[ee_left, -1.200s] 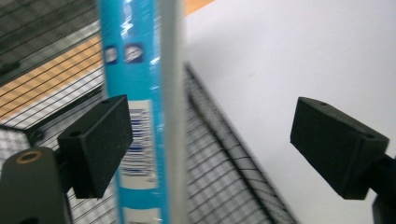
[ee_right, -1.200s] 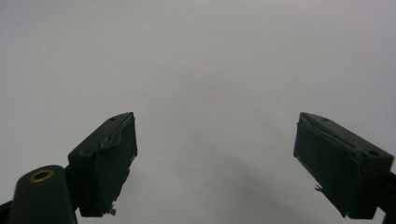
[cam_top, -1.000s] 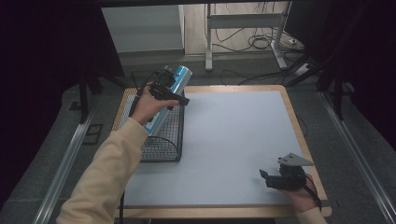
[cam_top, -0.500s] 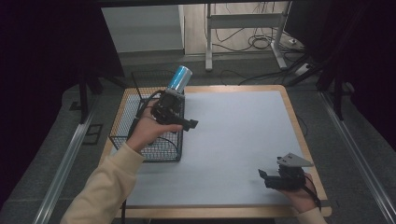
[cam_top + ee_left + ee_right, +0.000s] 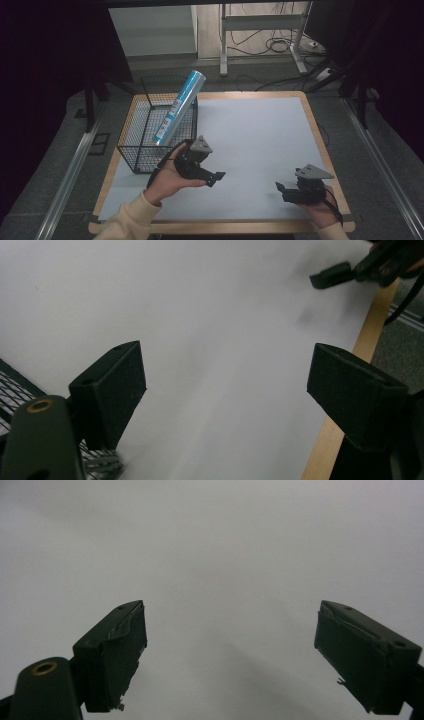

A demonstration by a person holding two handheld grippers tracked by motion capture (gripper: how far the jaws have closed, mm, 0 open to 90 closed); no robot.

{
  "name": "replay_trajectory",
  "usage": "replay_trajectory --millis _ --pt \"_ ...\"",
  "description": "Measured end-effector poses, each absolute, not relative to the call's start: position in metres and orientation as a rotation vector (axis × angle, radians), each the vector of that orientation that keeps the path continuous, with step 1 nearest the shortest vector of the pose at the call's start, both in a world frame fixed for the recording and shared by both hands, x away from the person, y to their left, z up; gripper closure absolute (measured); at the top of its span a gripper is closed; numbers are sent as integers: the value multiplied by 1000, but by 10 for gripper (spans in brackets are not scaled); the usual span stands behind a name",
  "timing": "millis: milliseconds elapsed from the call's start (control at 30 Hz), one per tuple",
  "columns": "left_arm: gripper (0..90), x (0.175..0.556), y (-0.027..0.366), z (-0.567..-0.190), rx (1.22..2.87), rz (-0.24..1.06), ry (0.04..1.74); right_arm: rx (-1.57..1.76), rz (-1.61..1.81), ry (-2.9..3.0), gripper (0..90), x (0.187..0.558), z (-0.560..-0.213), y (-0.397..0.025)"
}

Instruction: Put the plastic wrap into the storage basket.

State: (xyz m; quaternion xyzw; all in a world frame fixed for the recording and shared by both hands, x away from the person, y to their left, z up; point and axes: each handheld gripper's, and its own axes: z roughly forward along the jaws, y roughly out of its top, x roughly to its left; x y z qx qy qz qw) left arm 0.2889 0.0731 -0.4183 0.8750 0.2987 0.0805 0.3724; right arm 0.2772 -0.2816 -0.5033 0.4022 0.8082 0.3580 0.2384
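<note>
Blue roll (image 5: 178, 107) propped in basket (image 5: 135, 129) on white table (image 5: 260, 135)

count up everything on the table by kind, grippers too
wire basket: 1
blue roll, leaning in the basket with its top end past the rim: 1
hand-held gripper: 2, the left hand-held gripper and the right hand-held gripper, both open with nothing between the jaws
total: 4
</note>
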Motion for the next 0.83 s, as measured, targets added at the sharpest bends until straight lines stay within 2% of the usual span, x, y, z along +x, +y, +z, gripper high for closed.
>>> replay_trajectory --millis 500,833 --pt "161 273 80 -470 2252 166 831 1097 971 2228 138 277 -506 -279" --pt "159 278 85 -473 2243 159 860 1081 1010 2222 135 277 -504 -280"
